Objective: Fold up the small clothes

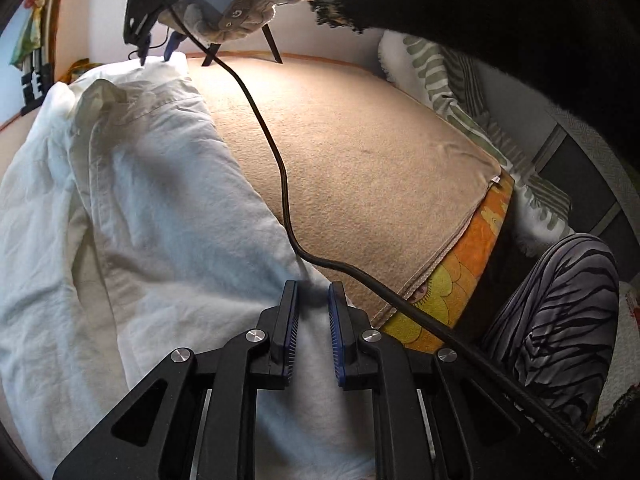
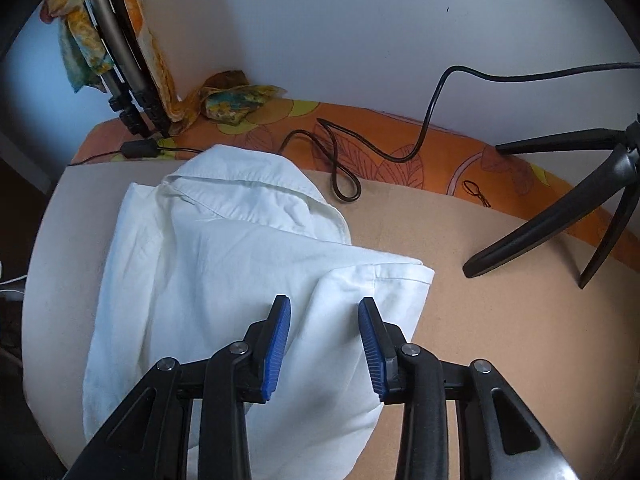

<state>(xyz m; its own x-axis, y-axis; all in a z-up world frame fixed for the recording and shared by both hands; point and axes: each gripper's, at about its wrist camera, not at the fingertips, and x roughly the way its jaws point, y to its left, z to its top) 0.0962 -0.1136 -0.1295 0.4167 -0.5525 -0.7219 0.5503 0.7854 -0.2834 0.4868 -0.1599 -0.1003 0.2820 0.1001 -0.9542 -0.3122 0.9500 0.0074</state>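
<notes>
We see one white shirt (image 2: 224, 280) lying toward the bed's left edge on the tan blanket (image 2: 500, 320). Our left hand-held gripper (image 1: 313, 296) is pinched together on its hem; our right hand-held gripper (image 2: 324, 312) hovers apart over one cuff. One black cable (image 1: 276, 152) could snag the fold.

2 wrist fisheyes, each looking steeply down, close over the white shirt (image 1: 120, 200) both share

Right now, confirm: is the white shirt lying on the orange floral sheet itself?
No. The white shirt rests on the tan blanket spread over the orange floral sheet.
</notes>
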